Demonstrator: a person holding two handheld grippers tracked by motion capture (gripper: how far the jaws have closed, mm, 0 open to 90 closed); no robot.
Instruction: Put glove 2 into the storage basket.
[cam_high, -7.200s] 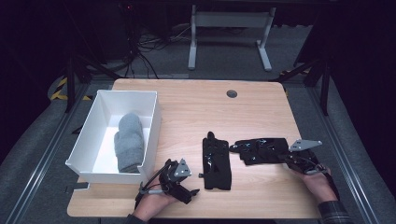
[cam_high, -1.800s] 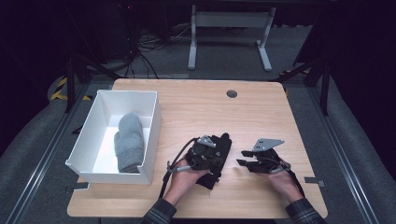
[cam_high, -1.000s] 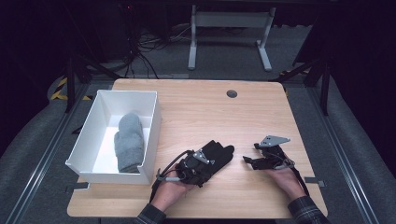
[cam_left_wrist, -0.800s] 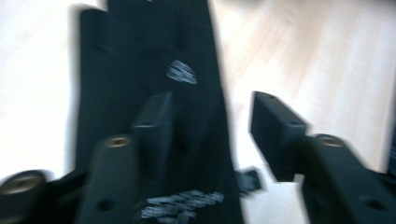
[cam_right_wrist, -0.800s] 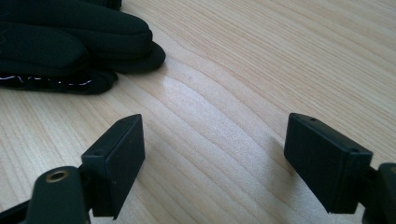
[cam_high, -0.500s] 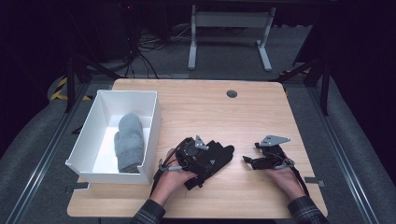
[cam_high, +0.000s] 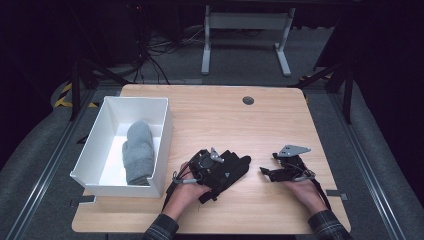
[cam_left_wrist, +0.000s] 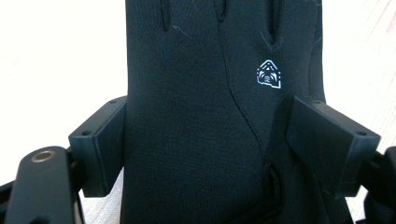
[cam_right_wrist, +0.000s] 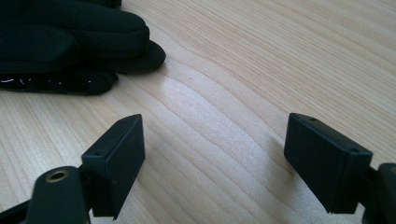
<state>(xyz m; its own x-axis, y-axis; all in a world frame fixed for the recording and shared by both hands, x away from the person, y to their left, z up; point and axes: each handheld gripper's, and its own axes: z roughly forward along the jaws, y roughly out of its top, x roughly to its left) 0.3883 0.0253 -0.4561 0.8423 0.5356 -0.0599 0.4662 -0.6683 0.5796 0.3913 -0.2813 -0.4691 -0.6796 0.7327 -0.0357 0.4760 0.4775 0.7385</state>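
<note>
Here, the left gripper (cam_high: 212, 165) stands with its jaws spread wide, having just been opening; the black glove (cam_left_wrist: 205, 107) lies between them, its cloth filling the gap from one pad to the other, though whether the pads press on it cannot be told. The glove bears a small pale emblem (cam_left_wrist: 269, 74) near its finger seams and rests flat on the wooden table (cam_high: 215, 110), fingers pointing toward the right gripper (cam_high: 272, 172). That gripper rests near the glove with jaws released and bare wood between them. Further left, a white bin (cam_high: 92, 150) sits at the table's edge, and a grey mitten (cam_high: 138, 152) lies inside it, well apart from the glove.
</note>
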